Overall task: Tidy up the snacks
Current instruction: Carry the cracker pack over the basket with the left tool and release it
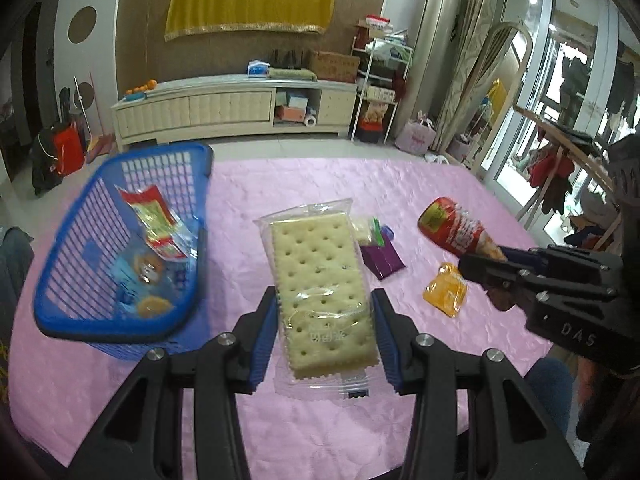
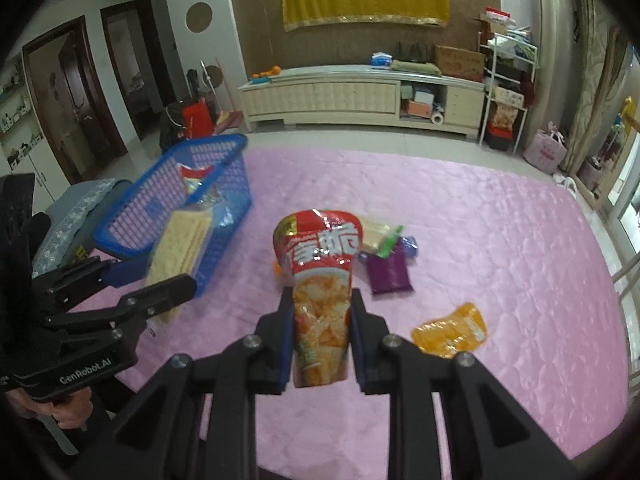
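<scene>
My left gripper is shut on a clear pack of pale crackers, held above the pink tablecloth. My right gripper is shut on a red cone-shaped snack bag, also lifted off the cloth. In the left wrist view that red bag hangs at the right, in the right gripper's fingers. A blue basket stands at the left with several snack packets inside. The right wrist view shows the basket behind the cracker pack in the left gripper.
On the cloth lie a purple packet, a yellow-orange packet and a pale packet with a green strip. A chair stands beyond the table's right edge. A hand grips the left gripper's handle.
</scene>
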A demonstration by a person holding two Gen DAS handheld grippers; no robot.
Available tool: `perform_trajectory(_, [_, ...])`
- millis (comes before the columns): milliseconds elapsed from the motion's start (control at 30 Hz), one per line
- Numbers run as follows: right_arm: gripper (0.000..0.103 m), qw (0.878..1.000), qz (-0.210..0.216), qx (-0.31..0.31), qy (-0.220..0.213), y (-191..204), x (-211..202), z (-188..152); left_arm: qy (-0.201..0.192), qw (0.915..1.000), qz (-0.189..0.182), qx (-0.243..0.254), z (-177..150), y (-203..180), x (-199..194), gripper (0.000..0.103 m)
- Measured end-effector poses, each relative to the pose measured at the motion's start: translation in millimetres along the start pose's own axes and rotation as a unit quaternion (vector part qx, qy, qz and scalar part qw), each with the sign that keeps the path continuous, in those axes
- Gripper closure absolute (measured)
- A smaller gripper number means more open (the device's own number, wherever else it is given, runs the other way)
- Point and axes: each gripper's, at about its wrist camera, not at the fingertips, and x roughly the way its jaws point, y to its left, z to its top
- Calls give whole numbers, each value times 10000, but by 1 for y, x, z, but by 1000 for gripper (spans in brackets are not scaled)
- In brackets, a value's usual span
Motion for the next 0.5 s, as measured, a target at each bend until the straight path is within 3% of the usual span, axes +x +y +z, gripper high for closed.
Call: perform_trajectory(500, [75,9985,438,-121,-317,61,10,46,-227,9997,-11,-97,28,68,-37,60])
